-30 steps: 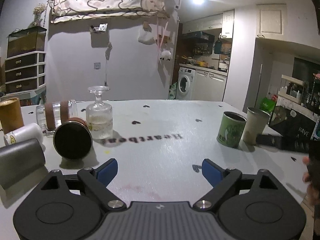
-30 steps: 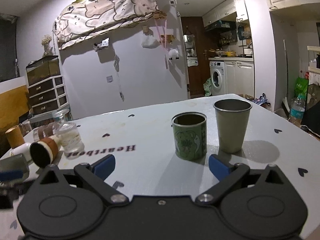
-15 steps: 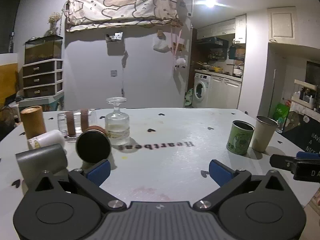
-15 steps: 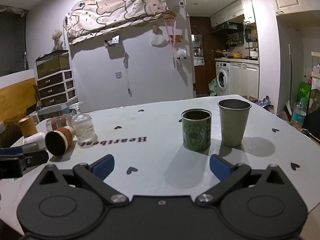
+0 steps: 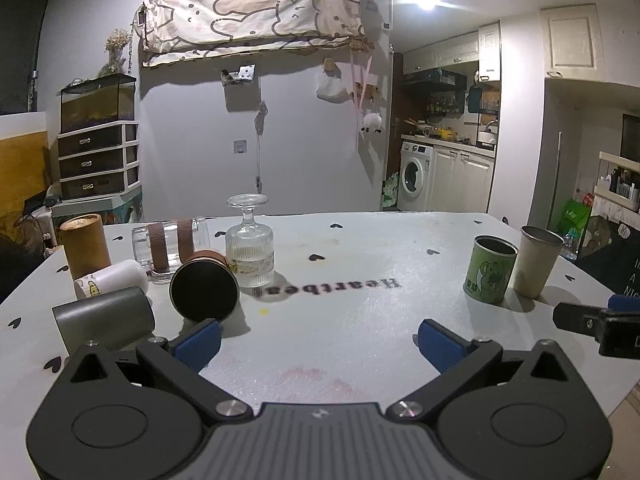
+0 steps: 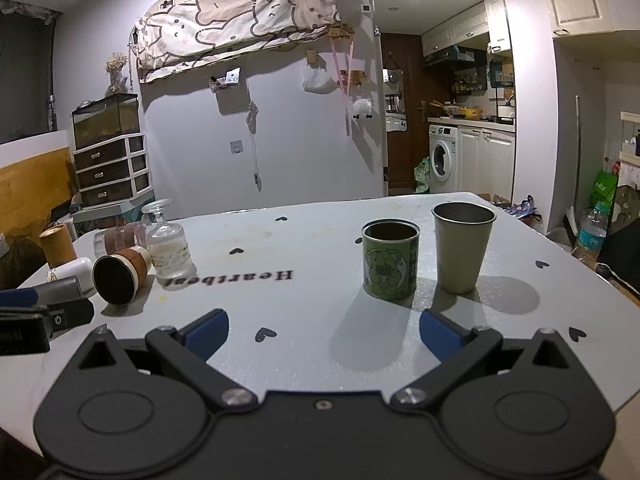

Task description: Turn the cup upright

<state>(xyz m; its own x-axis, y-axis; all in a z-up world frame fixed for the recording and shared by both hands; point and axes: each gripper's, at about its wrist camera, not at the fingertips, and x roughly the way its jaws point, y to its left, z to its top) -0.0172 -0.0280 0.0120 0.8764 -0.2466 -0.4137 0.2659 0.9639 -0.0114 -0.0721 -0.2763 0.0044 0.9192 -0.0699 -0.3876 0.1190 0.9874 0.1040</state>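
Now both grippers hover low over the white surface (image 5: 340, 280), jaws apart, gripping nothing.

Seen from the left gripper (image 5: 316, 342), a brown cup (image 5: 204, 290) lies on its side at about 10 o'clock, dark end toward the camera, just beside an upside-down glass (image 5: 250, 254). A grey cup (image 5: 104, 322) lies on its side at 9 o'clock, with a white bottle (image 5: 112, 282) and a clear jar (image 5: 170, 250) behind it. From the right gripper (image 6: 324, 334), a green can (image 6: 390, 260) and a steel cup (image 6: 462, 248) stand upright, close together, at 1 o'clock.
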